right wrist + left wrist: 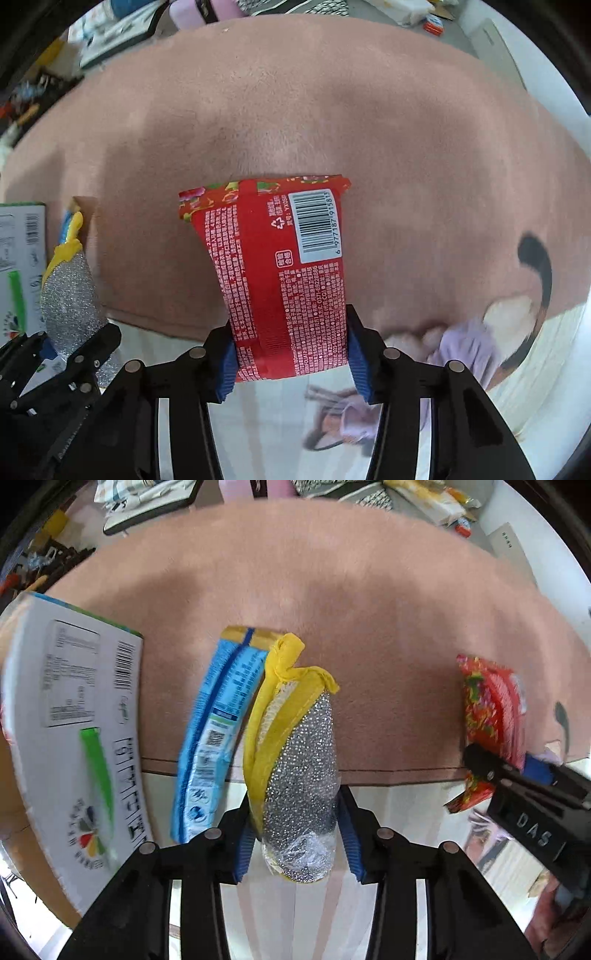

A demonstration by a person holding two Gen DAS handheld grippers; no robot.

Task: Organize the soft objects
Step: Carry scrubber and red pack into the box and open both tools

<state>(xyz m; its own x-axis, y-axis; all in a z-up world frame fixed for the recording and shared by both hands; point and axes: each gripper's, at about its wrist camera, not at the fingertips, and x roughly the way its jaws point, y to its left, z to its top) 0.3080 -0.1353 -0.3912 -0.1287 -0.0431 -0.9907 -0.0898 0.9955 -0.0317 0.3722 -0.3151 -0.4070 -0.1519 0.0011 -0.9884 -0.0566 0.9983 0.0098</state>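
Note:
My left gripper [295,834] is shut on a yellow and silver sparkly scrubbing sponge [299,775] and holds it above the near edge of the pink rug [332,590]. A blue snack packet [214,731] stands close against the sponge's left side. My right gripper [291,354] is shut on a red packet with a barcode [288,280], held above the rug's near edge. The red packet [491,716] and the right gripper [517,786] also show at the right of the left wrist view. The sponge [70,295] and left gripper [59,369] show at the left of the right wrist view.
A white cardboard box with a barcode and a green stripe [74,738] stands at the left. Clutter of books, bags and packets lies beyond the rug's far edge [147,506]. A lilac soft item [465,343] lies by the rug's near right corner on the pale floor [266,424].

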